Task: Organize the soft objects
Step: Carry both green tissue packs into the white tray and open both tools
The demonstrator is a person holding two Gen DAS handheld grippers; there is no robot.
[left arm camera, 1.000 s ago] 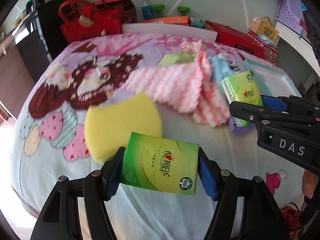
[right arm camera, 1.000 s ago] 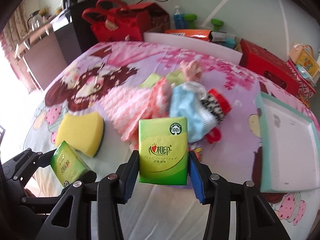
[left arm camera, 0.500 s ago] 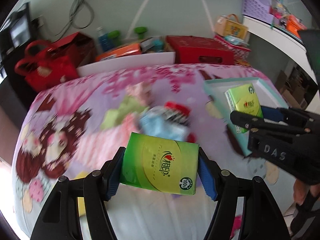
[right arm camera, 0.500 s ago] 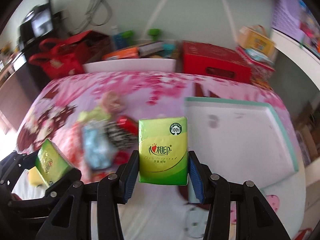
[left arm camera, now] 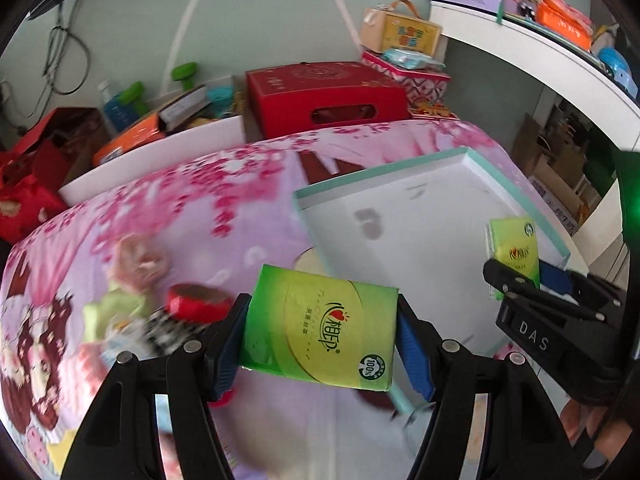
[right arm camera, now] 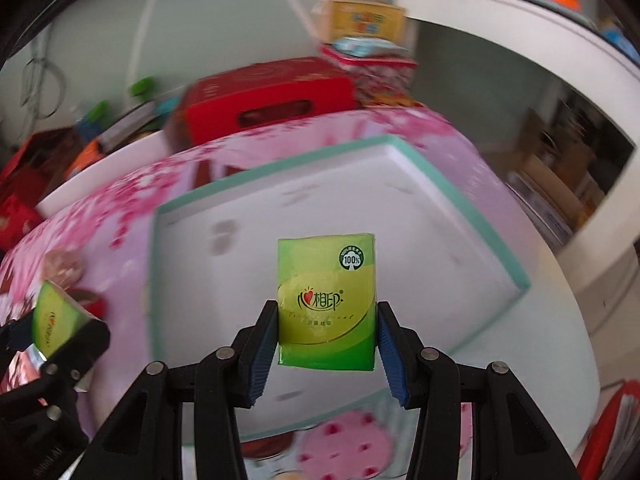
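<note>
Each hand has a pack of tissues in its claw. The left gripper [left arm camera: 320, 340] is clamped on a green tissue pack [left arm camera: 320, 330] lying sideways between its blue pads, held over the near left corner of the white tray [left arm camera: 440, 184]. The right gripper [right arm camera: 327, 344] is clamped on a second tissue pack [right arm camera: 327, 300], upright, held above the middle of the tray. The tray sits on the right of the pink cartoon bedspread [left arm camera: 240, 184] and looks bare inside. To the left, a blurred heap of soft things [left arm camera: 160, 312] lies on the spread. I'd say this is the carry-and-place step: next, lower each pack onto the tray floor, side by side, then let the jaws part
</note>
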